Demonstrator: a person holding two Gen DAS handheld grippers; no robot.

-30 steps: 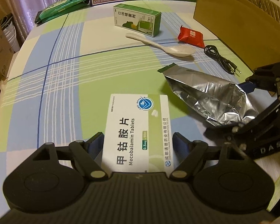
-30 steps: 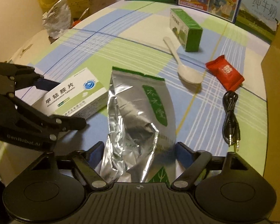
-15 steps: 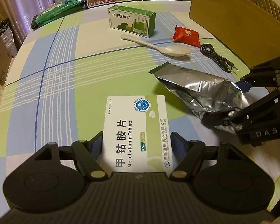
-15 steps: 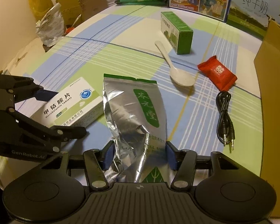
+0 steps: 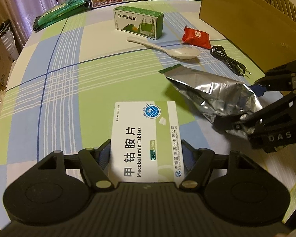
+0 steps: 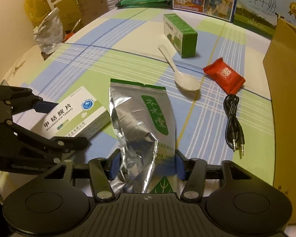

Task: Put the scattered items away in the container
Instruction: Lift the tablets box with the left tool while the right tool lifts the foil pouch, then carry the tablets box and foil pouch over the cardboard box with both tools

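Checked-cloth bench [image 5: 59, 90], both tools loaded, cardboard box [image 5: 252, 25] waiting on the right.

The left tool [image 5: 147, 154] is clenching the Mecobalamin tablet box [image 5: 146, 136], long axis running forward between its fingers; the right tool [image 6: 146, 165] is gripping the foil tea pouch [image 6: 142, 122] likewise. The container is lying right of both, nearer the right tool.

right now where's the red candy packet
The red candy packet lies on the checked tablecloth, right of centre in the right wrist view, between the white spoon and the cardboard box, just beyond the black audio cable.
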